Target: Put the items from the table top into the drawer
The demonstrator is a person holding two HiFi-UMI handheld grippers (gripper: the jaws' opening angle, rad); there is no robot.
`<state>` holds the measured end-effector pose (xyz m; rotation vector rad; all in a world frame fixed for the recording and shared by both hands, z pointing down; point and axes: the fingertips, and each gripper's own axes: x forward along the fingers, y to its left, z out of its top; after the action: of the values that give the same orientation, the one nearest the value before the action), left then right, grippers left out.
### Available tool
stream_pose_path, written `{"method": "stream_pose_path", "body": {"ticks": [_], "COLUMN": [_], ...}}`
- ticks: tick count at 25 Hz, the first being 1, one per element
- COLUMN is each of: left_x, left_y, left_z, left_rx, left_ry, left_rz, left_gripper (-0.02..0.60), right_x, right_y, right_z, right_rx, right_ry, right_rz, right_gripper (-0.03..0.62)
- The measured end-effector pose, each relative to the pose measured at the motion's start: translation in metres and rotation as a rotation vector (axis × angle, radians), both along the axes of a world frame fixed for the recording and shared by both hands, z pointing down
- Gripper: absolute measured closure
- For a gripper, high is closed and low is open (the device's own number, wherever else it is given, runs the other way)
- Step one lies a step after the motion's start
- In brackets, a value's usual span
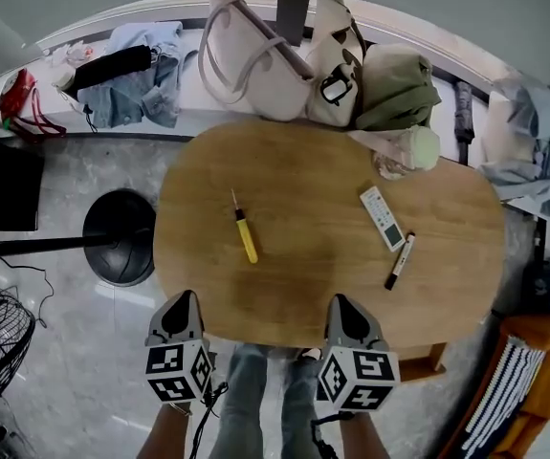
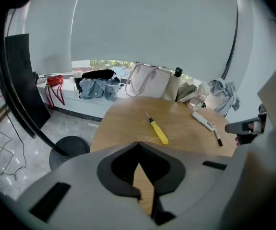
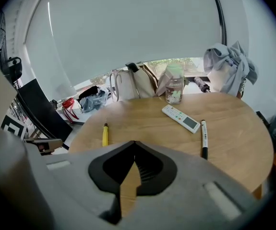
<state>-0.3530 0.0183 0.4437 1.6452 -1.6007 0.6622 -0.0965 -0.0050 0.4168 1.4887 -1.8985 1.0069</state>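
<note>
At the near edge of the table (image 1: 303, 290), left gripper (image 1: 187, 300) and right gripper (image 1: 343, 303) clenched, empty; print on remote (image 1: 382, 218) illegible

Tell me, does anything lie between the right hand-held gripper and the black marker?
Nothing visible does. Only bare wooden table separates the right hand-held gripper from the black marker; the remote lies beyond the marker.
</note>
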Motion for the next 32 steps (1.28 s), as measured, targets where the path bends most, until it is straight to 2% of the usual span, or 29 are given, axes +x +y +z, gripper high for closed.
{"method": "stream_pose_path", "body": {"ticks": [2, 3, 9, 14, 22, 32], "left_x": [-0.003, -0.004, -0.015, -0.031, -0.067, -0.091], "left_y": [0.0, 0.0, 0.001, 0.005, 0.009, 0.01], "left_z": [0.002, 0.003, 0.011, 0.018, 0.025, 0.035], "left_rx": [-0.001, -0.003, -0.019, -0.043, -0.074, -0.098], "left_ry": [-0.002, -0.002, -0.009, -0.019, -0.041, -0.045], "left_rz": [0.0, 0.0, 0.002, -0.006, -0.028, -0.031], "left_gripper": [0.589, 0.589, 0.589, 0.589, 0.589, 0.589], "right_x": [-0.008, -0.013, -0.041, -0.071, -0.116, -0.15], "right_y": [0.0, 0.0, -0.002, -0.009, -0.027, -0.048], "right_z": [0.005, 0.007, 0.018, 0.03, 0.05, 0.078], "right_rx": [-0.014, -0.021, -0.044, -0.056, -0.065, -0.087], "right_ry": [-0.02, -0.029, -0.018, -0.004, 0.031, 0.066], "right_rz": [-0.019, -0.033, -0.135, -0.22, -0.3, -0.328], "right_gripper": [0.587, 0.543, 0.49, 0.416, 0.407, 0.407]}}
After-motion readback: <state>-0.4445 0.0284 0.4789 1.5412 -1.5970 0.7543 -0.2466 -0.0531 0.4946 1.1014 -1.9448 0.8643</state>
